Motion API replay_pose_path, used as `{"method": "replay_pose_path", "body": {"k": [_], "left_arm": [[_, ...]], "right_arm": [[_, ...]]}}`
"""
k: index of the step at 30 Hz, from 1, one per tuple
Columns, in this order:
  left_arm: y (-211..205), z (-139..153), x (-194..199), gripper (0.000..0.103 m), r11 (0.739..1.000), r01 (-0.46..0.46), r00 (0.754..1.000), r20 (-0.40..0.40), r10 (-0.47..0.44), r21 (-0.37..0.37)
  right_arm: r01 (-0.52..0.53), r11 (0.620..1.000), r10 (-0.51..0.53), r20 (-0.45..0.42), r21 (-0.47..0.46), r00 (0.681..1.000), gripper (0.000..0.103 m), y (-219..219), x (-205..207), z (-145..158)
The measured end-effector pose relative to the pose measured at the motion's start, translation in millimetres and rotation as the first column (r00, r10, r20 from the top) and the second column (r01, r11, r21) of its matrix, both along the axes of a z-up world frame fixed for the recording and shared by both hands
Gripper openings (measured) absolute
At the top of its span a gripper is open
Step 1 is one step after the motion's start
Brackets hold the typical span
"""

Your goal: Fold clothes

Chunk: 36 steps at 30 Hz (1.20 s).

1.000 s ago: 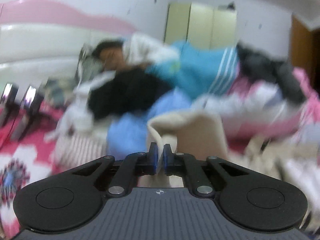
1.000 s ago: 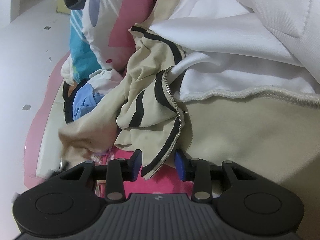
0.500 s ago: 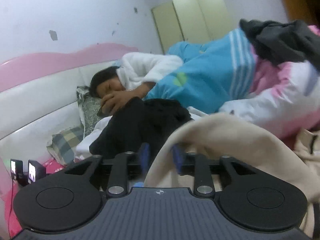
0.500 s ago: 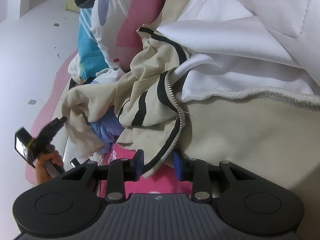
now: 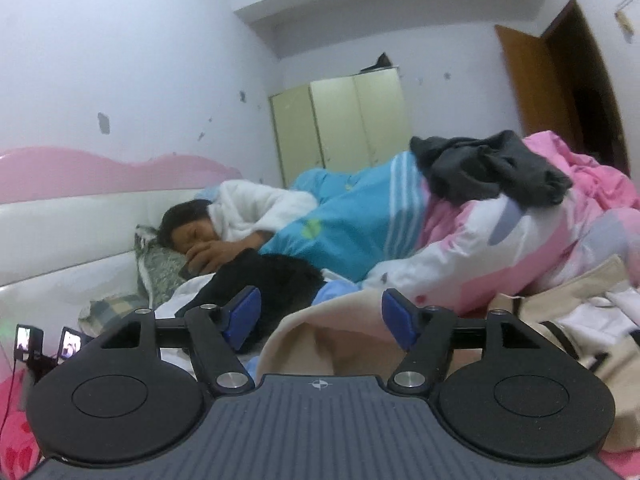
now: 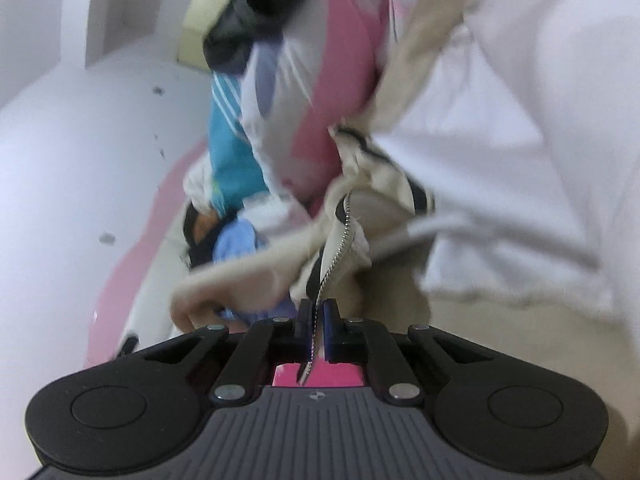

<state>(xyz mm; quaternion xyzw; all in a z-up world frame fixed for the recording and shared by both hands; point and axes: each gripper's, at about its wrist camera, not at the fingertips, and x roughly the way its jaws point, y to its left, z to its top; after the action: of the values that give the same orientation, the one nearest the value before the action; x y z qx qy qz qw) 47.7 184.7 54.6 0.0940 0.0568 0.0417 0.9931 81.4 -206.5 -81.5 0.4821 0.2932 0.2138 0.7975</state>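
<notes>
R tongs (image 6: pixel 316 322) were clamped on the zipper edge (image 6: pixel 342 240) of the beige jacket (image 6: pixel 400 184), jaws nearly together w/ just the thin black-trimmed tape betw. them; the tape's tail poked out behind the pads, so the bite looked shallow. L tongs (image 5: pixel 320 316) stood wide apart, holding nothing, w/ a beige sleeve or fold (image 5: pixel 332 320) humped up betw. and just below the blue pads (image 5: pixel 240 316). Jacket itself lay crumpled, not folded: bunched ahead of the R tongs w/ white lining (image 6: pixel 500 128) spread to their right, and trailing off to the right of the L tongs. Risks, as a guess: w/ only one grip on a thin edge, any hard pull could slip the tape out or drag the whole heap instead of opening it flat. R view was blurred, so fast motion may add to that. Beyond the L tongs lay a black garment (image 5: pixel 276 276) and a light-blue one (image 5: pixel 336 292), near enough to get snagged in w/ the beige. Further ahead a person (image 5: pixel 248 220) lay under a pink-white quilt (image 5: pixel 500 240); a wide swing could hit them
</notes>
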Motion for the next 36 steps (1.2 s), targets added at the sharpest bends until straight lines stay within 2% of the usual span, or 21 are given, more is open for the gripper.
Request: {"method": "replay_pose_path", "body": {"k": [2, 4, 6, 9, 11, 14, 16, 17, 18, 19, 23, 26, 27, 28, 30, 32, 34, 36], "left_arm": [[-1, -3, -3, 0.068, 0.999, 0.042, 0.999, -0.027, -0.043, -0.016], [-1, -9, -6, 0.068, 0.991, 0.120, 0.989, -0.076, -0.125, -0.066], [-7, -18, -5, 0.068, 0.963, 0.247, 0.949, -0.172, -0.264, -0.111], [-26, -46, 9, 0.068, 0.947, 0.300, 0.898, -0.300, -0.321, -0.115], [-38, -69, 28, 0.067, 0.950, 0.276, 0.867, -0.388, -0.312, -0.146], [-35, -91, 62, 0.064, 0.941, 0.187, 0.839, -0.452, -0.302, -0.282], [-29, -101, 86, 0.061, 0.925, 0.119, 0.832, -0.472, -0.291, -0.361], [-28, -105, 97, 0.061, 0.916, 0.102, 0.823, -0.485, -0.297, -0.388], [-27, -110, 108, 0.060, 0.906, 0.086, 0.812, -0.498, -0.305, -0.414], [-27, -115, 117, 0.055, 0.897, 0.070, 0.799, -0.514, -0.312, -0.435], [-33, -130, 138, 0.053, 0.867, 0.021, 0.761, -0.554, -0.337, -0.498], [-43, -136, 140, 0.042, 0.871, -0.003, 0.776, -0.551, -0.307, -0.491], [-46, -137, 138, 0.030, 0.871, -0.016, 0.782, -0.549, -0.295, -0.491], [-48, -138, 137, 0.015, 0.864, -0.030, 0.785, -0.546, -0.291, -0.503], [-52, -135, 134, 0.004, 0.846, -0.057, 0.791, -0.541, -0.285, -0.529], [-56, -125, 123, 0.003, 0.844, -0.051, 0.814, -0.512, -0.276, -0.535], [-53, -112, 107, 0.003, 0.825, -0.032, 0.833, -0.472, -0.290, -0.564], [-45, -97, 86, 0.003, 0.798, -0.013, 0.846, -0.432, -0.312, -0.602]], "right_arm": [[0.000, 1.000, 0.000, -0.010, -0.013, 1.000, 0.003, -2, 0, -2], [-0.001, 1.000, 0.001, -0.019, -0.026, 1.000, 0.002, -3, -1, -4], [-0.002, 0.999, 0.001, -0.029, -0.038, 1.000, 0.002, -5, -1, -6], [-0.003, 0.998, 0.001, -0.043, -0.058, 0.999, 0.004, -7, -1, -9], [-0.004, 0.998, 0.000, -0.053, -0.070, 0.999, 0.005, -9, -2, -11], [-0.006, 0.996, 0.000, -0.067, -0.089, 0.998, 0.010, -11, -2, -14], [-0.016, 0.990, 0.007, -0.066, -0.138, 0.998, 0.028, -8, -4, -10], [-0.018, 0.986, 0.007, -0.065, -0.164, 0.998, 0.042, -7, -6, -8], [-0.021, 0.982, 0.009, -0.064, -0.187, 0.998, 0.045, -6, -7, -6], [-0.025, 0.978, 0.012, -0.064, -0.207, 0.998, 0.045, -6, -8, -5], [-0.058, 0.968, 0.040, -0.079, -0.244, 0.996, 0.047, 0, -2, -9], [-0.089, 0.962, 0.066, -0.098, -0.258, 0.993, 0.047, 8, 7, -15], [-0.091, 0.961, 0.066, -0.102, -0.260, 0.993, 0.042, 9, 10, -16], [-0.088, 0.961, 0.062, -0.103, -0.261, 0.993, 0.038, 10, 11, -17], [-0.081, 0.961, 0.055, -0.106, -0.264, 0.993, 0.010, 11, 14, -18], [-0.075, 0.961, 0.048, -0.109, -0.266, 0.993, 0.006, 12, 17, -19], [-0.062, 0.963, 0.039, -0.095, -0.261, 0.995, 0.006, 11, 16, -15], [-0.051, 0.972, 0.042, -0.043, -0.231, 0.998, 0.006, 4, 7, 5]]}}
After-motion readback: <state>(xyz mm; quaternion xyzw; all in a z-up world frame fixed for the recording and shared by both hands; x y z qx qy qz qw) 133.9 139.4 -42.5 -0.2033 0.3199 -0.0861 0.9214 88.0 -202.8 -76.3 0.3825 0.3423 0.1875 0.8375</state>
